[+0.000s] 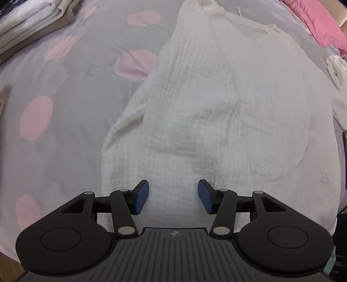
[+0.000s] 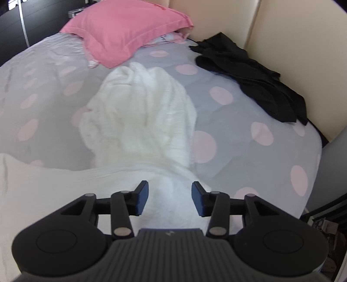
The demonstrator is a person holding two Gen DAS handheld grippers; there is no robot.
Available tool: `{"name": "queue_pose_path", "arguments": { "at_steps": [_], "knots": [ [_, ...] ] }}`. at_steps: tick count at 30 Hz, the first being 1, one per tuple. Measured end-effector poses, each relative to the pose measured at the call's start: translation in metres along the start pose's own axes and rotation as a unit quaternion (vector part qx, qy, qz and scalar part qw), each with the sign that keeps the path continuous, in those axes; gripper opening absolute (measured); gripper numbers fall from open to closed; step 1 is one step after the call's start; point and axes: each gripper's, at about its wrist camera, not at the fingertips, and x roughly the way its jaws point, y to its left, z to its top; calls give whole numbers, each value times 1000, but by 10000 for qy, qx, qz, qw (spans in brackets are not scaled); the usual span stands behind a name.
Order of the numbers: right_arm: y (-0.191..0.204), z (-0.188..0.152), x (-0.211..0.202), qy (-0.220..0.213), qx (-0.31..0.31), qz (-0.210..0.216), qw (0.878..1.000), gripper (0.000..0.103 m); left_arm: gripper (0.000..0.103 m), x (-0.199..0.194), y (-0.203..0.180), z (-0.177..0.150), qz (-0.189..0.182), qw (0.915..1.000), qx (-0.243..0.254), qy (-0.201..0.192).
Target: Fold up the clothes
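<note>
A white crinkled top (image 1: 201,112) lies flat on the bed, neck opening away from me, its left sleeve folded in over the body. My left gripper (image 1: 173,196) is open and empty, hovering over the garment's near hem. In the right wrist view the same white top's other sleeve (image 2: 141,112) stretches away, bunched and wrinkled, toward the pillow. My right gripper (image 2: 170,200) is open and empty over the base of that sleeve.
The bed has a grey sheet with pink dots (image 1: 54,134). Folded pale clothes (image 1: 28,19) are stacked at the far left. A pink pillow (image 2: 130,30) lies at the head. A black garment (image 2: 256,78) lies crumpled by the cream wall.
</note>
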Motion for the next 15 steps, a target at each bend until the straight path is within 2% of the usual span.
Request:
{"name": "queue_pose_path", "arguments": {
  "at_steps": [2, 4, 5, 7, 8, 9, 11, 15],
  "knots": [
    [11, -4, -9, -36, -157, 151, 9998, 55, 48, 1, -3, -3, 33, 10000, 40, 1],
    [21, -9, -16, -75, -327, 232, 9992, 60, 40, 4, -5, -5, 98, 9999, 102, 28],
    [25, -11, -19, -81, -409, 264, 9988, 60, 30, 4, -5, -5, 111, 9999, 111, 15],
    [30, -13, -22, -50, -501, 302, 9983, 60, 18, 2, -5, -5, 83, 9999, 86, -49],
    [33, -14, -23, -34, -546, 321, 9980, 60, 9, 0, -5, -5, 37, 9999, 62, -83],
    [33, -13, -23, 6, -525, 334, 9981, 60, 5, -2, -5, -6, -9, 9999, 38, -118],
    [33, -13, -23, 79, -459, 346, 9983, 60, 1, -7, -5, -6, -65, 9998, 28, -186],
    [34, -10, -20, 191, -350, 342, 9986, 60, 0, -21, -1, -7, -303, 9989, -55, -349]
  ]
}}
